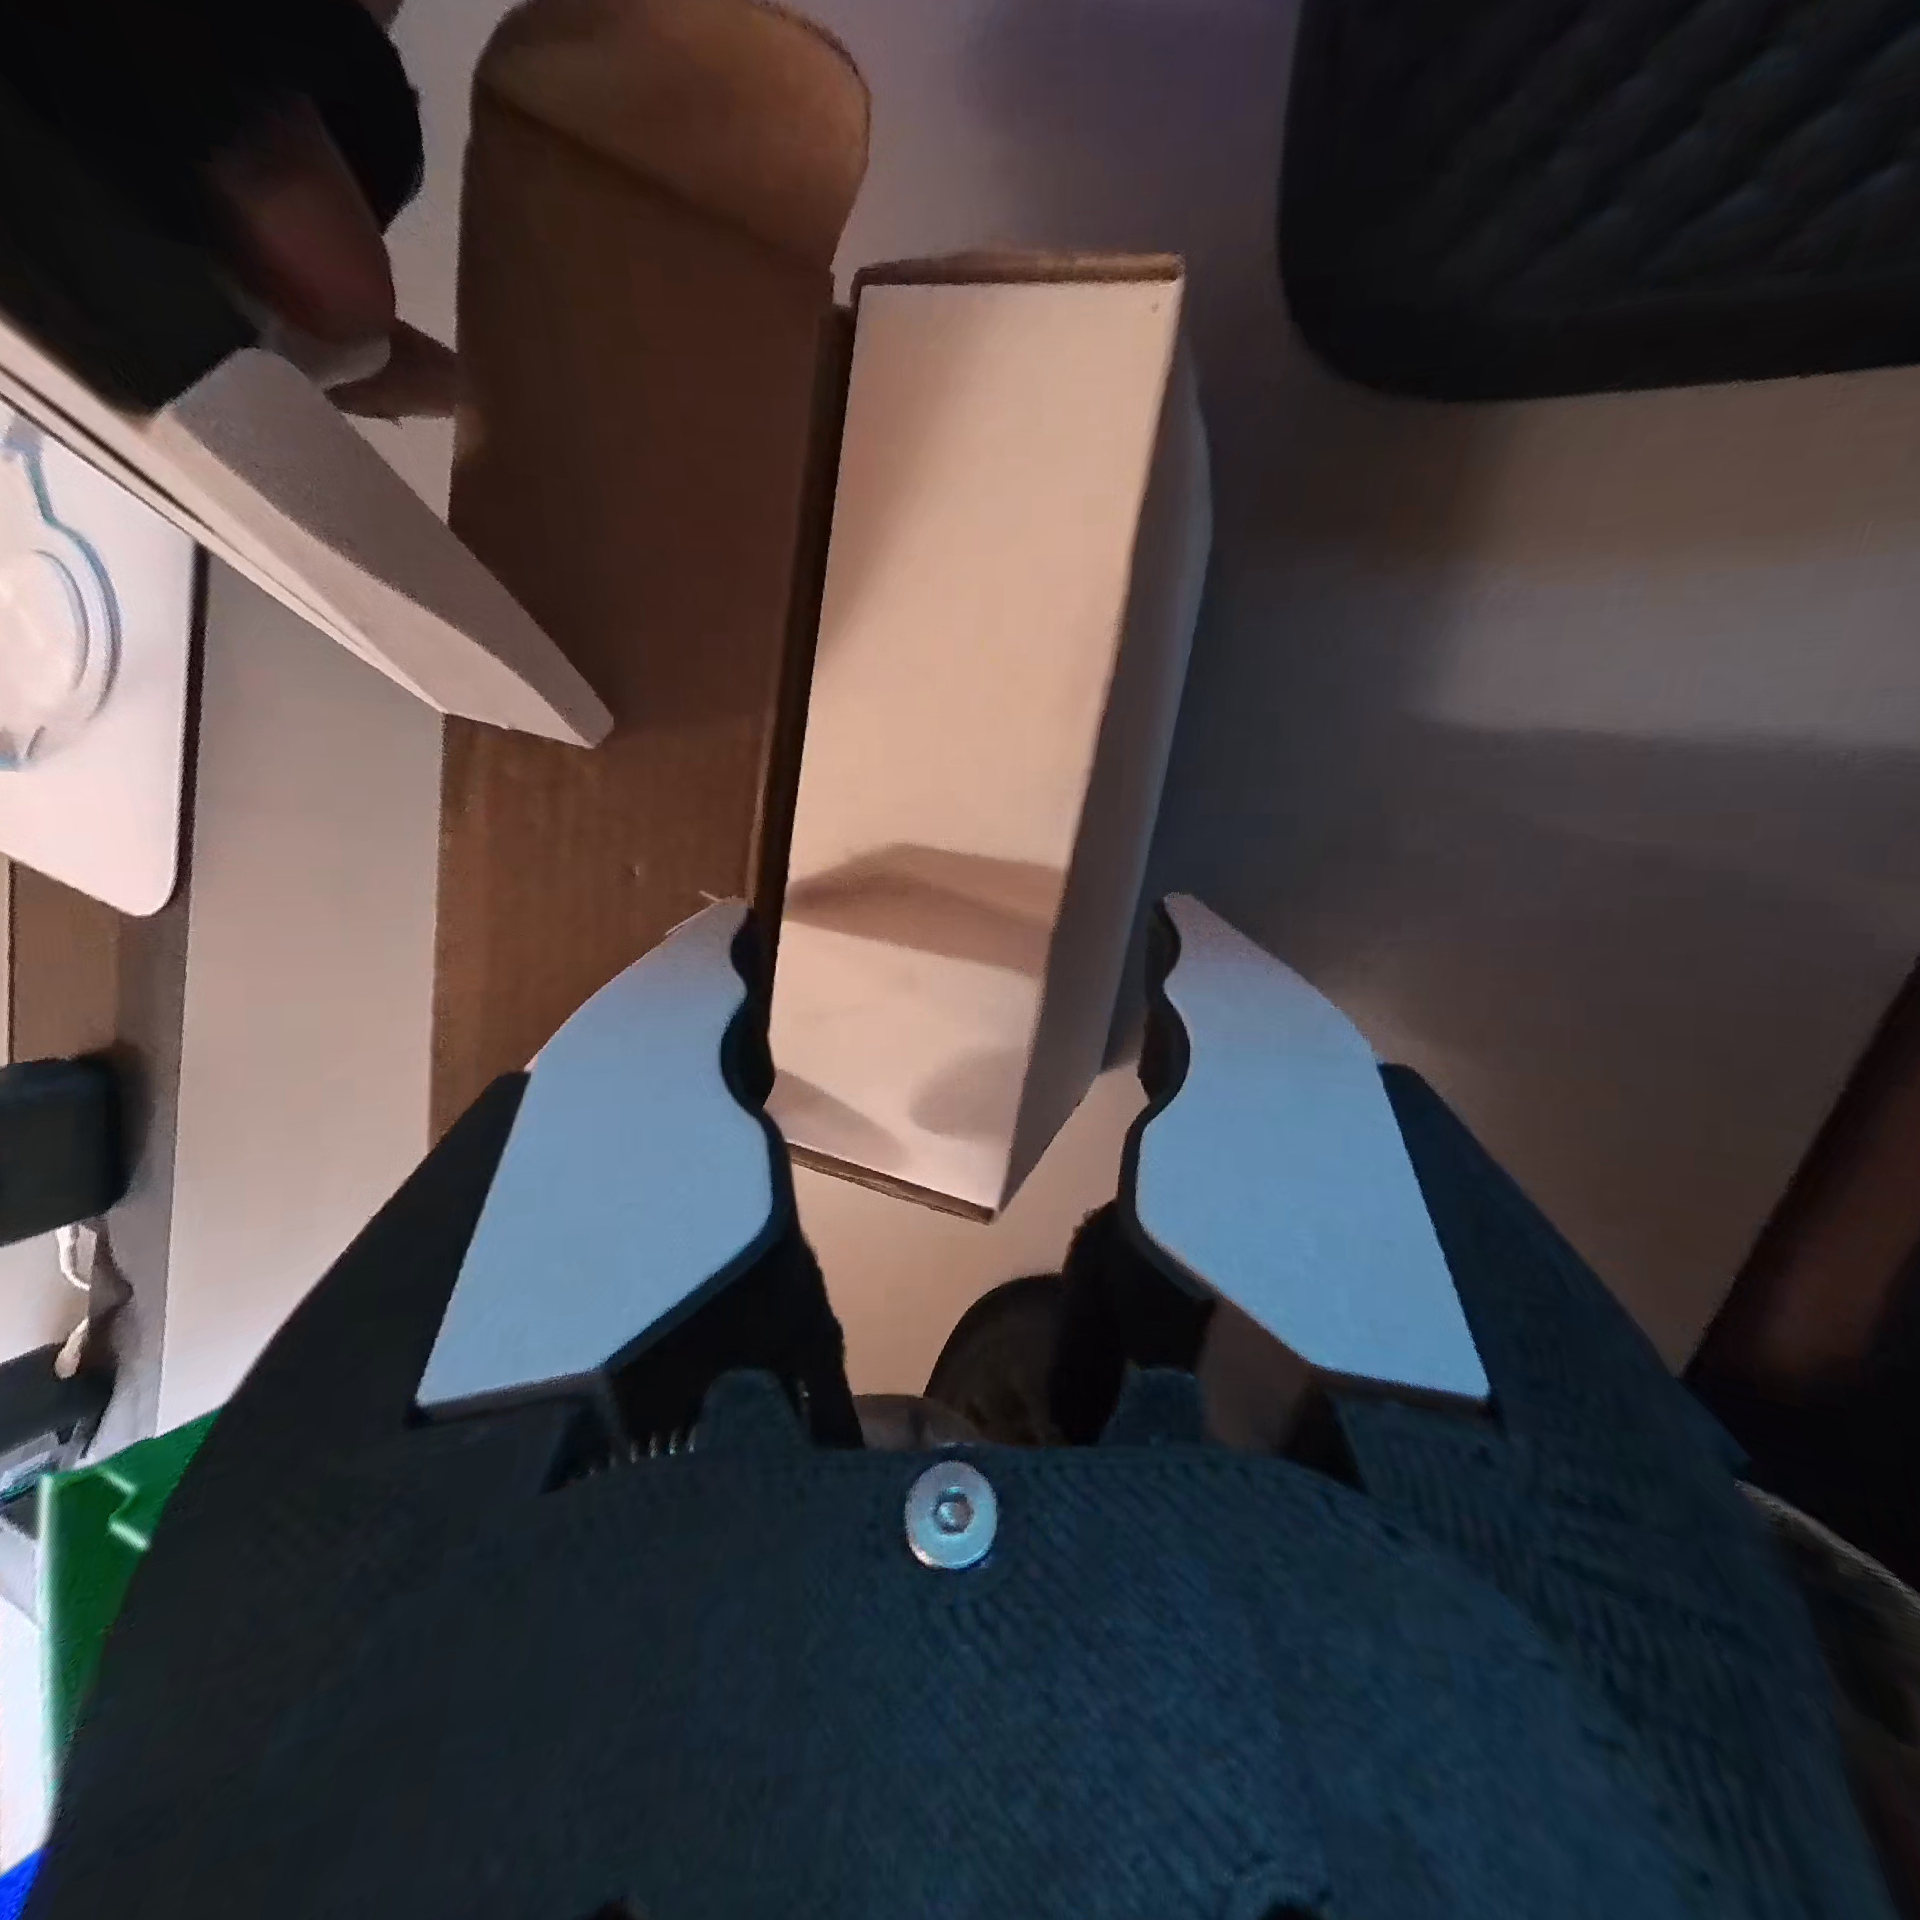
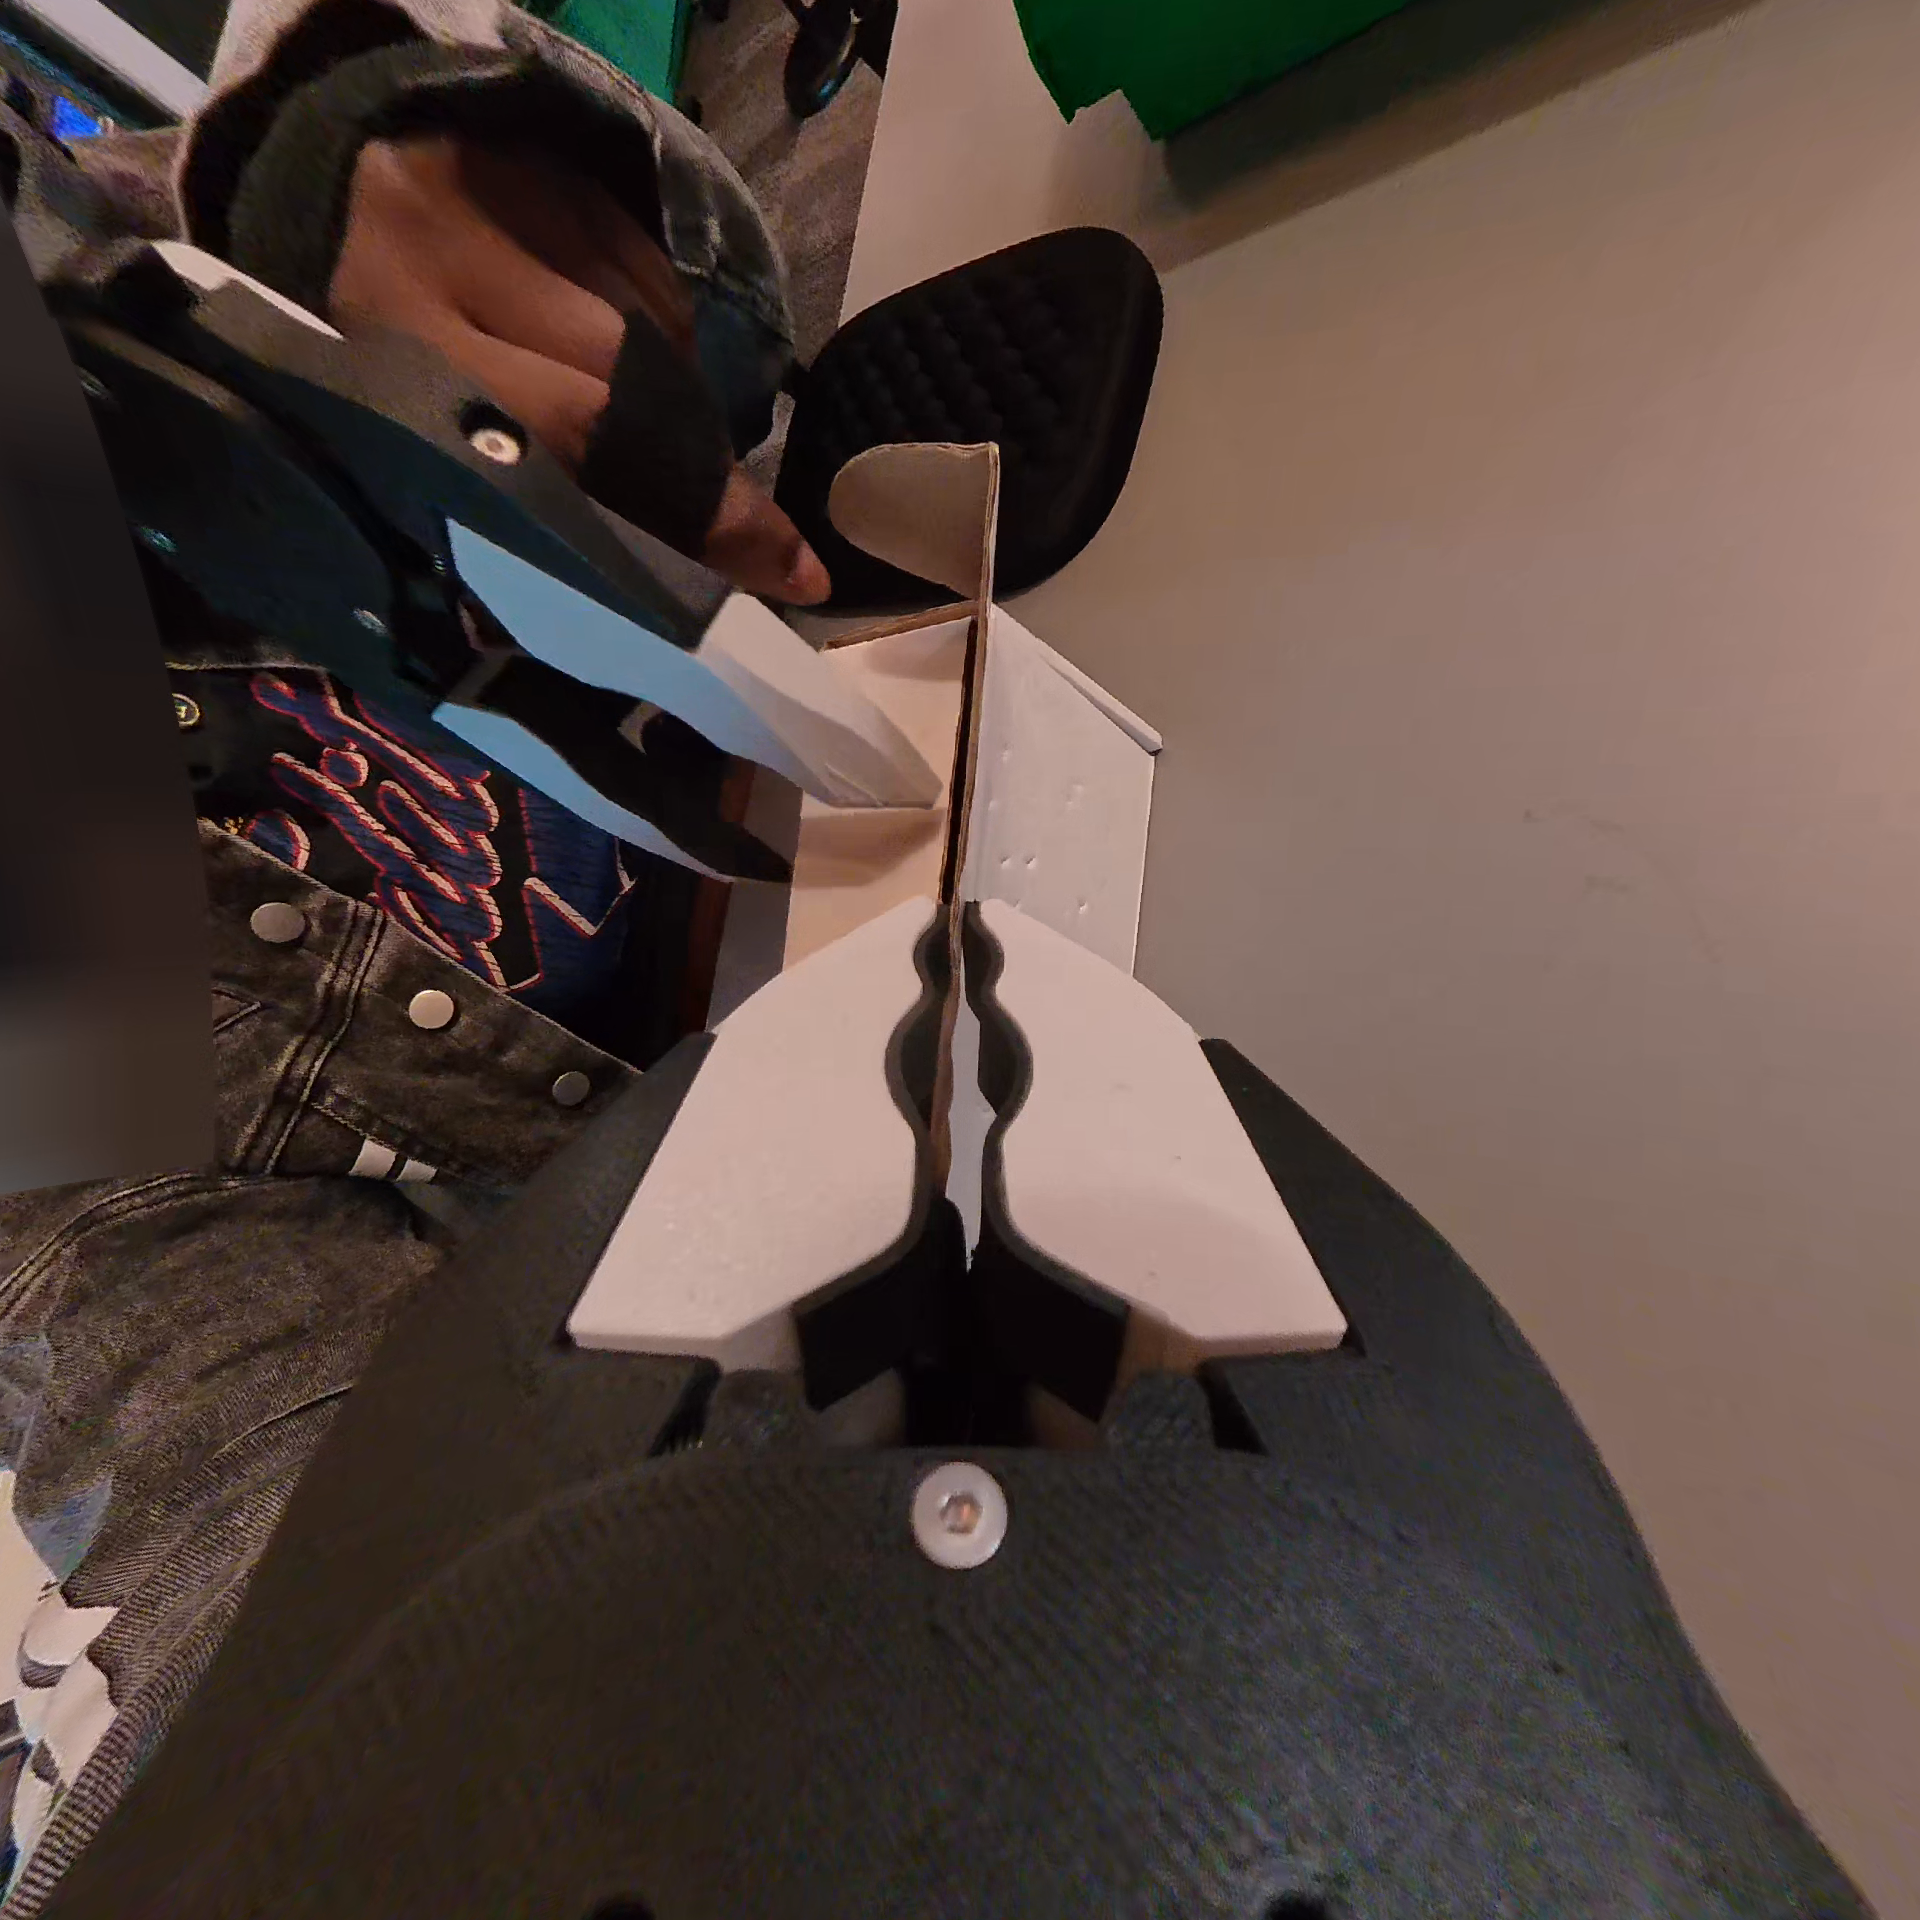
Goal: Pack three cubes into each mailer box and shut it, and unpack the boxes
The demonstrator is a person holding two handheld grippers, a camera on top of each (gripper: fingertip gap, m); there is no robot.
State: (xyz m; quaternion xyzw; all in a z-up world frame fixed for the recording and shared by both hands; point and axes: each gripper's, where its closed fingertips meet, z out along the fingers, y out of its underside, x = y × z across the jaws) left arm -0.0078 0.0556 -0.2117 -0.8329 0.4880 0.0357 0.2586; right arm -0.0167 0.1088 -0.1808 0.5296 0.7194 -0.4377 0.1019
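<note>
Right gripper (image 2: 961,935): pinched shut on the mailer box's (image 2: 1070,790) raised flap (image 2: 971,727).
Left gripper (image 1: 951,997): wide open, straddling the box, gripping nothing.
Advice: steady the box while folding.

White mailer box (image 1: 966,665): cardboard, outer face smooth and slightly glossy, inner face of its flap (image 1: 634,499) raw brown and matt. Right gripper (image 2: 958,920): black plastic body with a ridged, layered texture, matt white finger plates, one bright metal screw (image 2: 958,1527). Black pad (image 2: 997,364): dimpled, matt. Desk (image 2: 1507,727): smooth, pale, matt. Grey jacket (image 2: 312,1039): washed denim cloth with metal snaps.
</note>
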